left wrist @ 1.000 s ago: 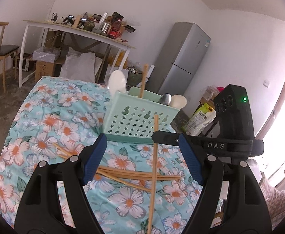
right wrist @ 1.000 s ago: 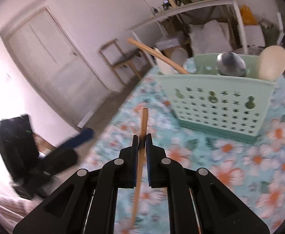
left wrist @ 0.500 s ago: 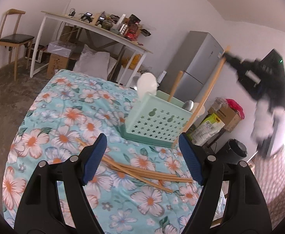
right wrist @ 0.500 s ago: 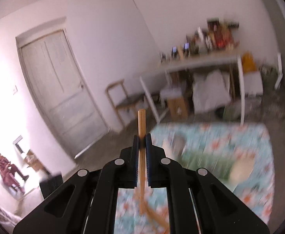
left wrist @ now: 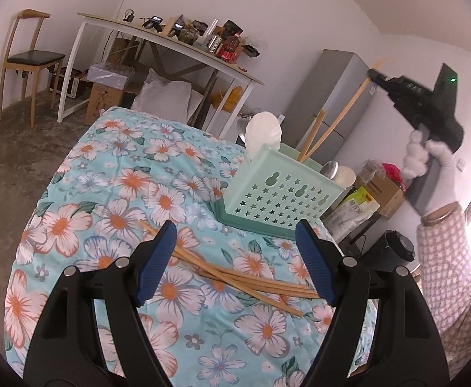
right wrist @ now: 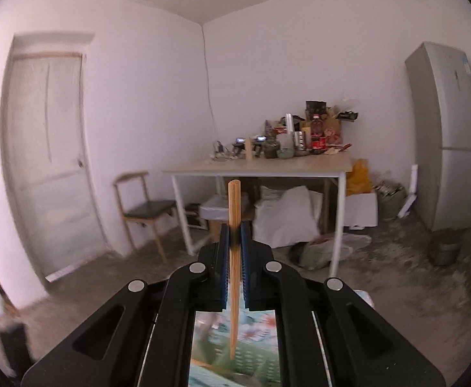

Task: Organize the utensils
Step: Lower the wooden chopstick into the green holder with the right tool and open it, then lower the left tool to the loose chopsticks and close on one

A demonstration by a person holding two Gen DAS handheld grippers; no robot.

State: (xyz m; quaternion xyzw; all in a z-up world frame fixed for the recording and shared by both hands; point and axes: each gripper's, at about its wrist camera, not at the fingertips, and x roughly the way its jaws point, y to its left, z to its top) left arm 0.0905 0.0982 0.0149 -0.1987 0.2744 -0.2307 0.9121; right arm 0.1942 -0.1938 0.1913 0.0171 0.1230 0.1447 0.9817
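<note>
A mint green perforated utensil holder (left wrist: 279,195) stands on the floral tablecloth (left wrist: 112,200). It holds a white spoon (left wrist: 262,133), a metal spoon (left wrist: 328,169), a pale spoon and a chopstick. Several wooden chopsticks (left wrist: 235,274) lie loose on the cloth just ahead of my open, empty left gripper (left wrist: 235,264). My right gripper (right wrist: 234,242), also in the left wrist view (left wrist: 377,75), is shut on one chopstick (right wrist: 234,251). It holds it high above the holder, the lower end dipping into the holder (left wrist: 335,122).
A white table (left wrist: 158,37) with clutter stands at the back wall, boxes and bags under it. A wooden chair (left wrist: 29,58) is at the left, a grey fridge (left wrist: 328,96) behind the holder. Bags and boxes (left wrist: 374,193) lie beyond the right table edge.
My right gripper lifted the chopstick from the cloth up over the holder and swung it upright, its lower end now in the holder. My left gripper drew back slightly and stayed open.
</note>
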